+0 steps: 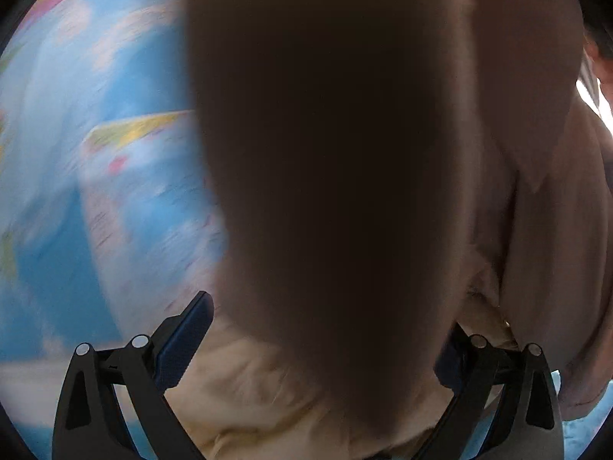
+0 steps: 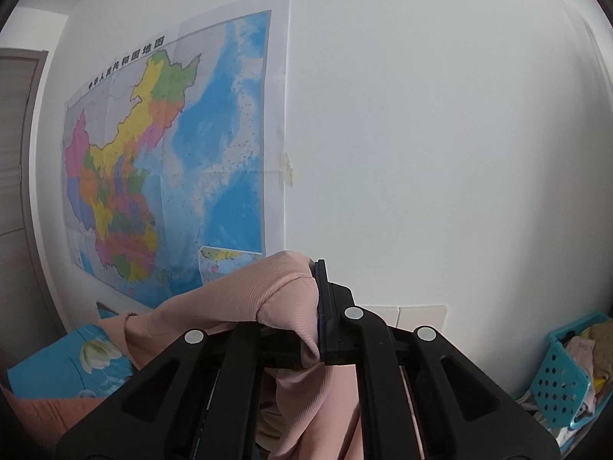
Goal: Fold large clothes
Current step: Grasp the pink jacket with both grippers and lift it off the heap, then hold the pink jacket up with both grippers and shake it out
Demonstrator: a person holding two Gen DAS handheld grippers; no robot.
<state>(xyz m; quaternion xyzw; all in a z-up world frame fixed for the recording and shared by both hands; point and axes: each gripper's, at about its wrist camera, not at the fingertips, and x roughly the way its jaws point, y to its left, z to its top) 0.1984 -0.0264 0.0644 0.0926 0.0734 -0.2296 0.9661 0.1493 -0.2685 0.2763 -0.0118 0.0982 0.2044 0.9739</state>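
Note:
A pink ribbed garment (image 2: 245,299) is pinched in my right gripper (image 2: 312,299), which is shut on a fold of it and held up facing the wall; the cloth hangs down over the gripper body. In the left wrist view the same garment (image 1: 536,211) hangs close in front of the lens as a dark blurred mass. My left gripper (image 1: 325,341) has its fingers (image 1: 184,341) spread wide, with cloth lying between them. That view is motion-blurred.
A large coloured map (image 2: 164,161) is taped to the white wall. A blue floral bedsheet (image 2: 69,364) lies at lower left. A turquoise basket (image 2: 563,375) with clothes stands at the right. A grey door frame (image 2: 23,153) is at the left.

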